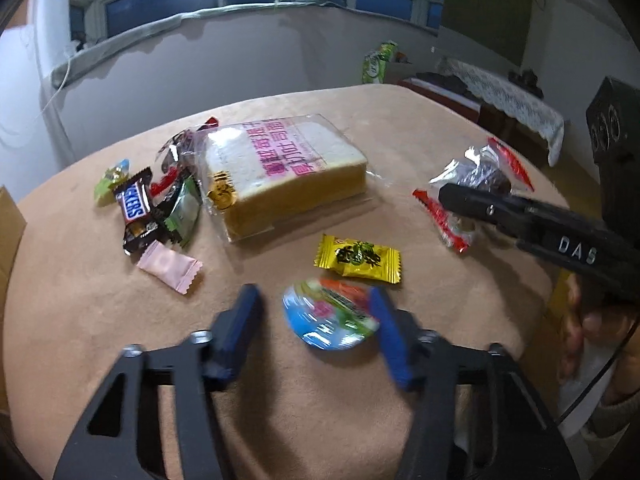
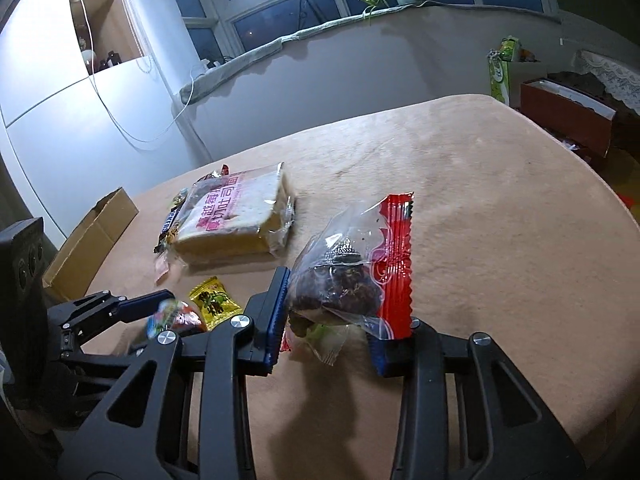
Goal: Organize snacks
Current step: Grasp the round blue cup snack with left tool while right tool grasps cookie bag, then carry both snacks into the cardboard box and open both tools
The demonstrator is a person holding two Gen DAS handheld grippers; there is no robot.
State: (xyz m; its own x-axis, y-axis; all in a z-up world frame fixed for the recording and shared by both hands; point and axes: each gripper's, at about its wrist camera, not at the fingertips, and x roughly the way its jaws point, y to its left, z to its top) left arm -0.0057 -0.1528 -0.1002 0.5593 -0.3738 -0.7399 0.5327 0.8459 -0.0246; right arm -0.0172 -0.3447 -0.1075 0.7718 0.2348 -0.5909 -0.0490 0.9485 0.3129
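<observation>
Right gripper (image 2: 326, 312) is clamped on the red-edged clear snack bag (image 2: 356, 276), held just above the table (image 2: 500, 208). The film is light, crinkly and slippery – grip across the bulged middle, not the sealed edge. Left gripper (image 1: 316, 320) brackets the round jelly cup (image 1: 330, 314) on the table; one pad touches, grip unconfirmed – squeeze the soft rim gently

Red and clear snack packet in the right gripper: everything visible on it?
The snack packet is crinkly clear plastic with a red, zigzag-edged end strip pointing up. Dark brown lumpy food shows inside. It stands tilted between the right gripper pads, pinched at its lower part, above the tan tablecloth.
</observation>
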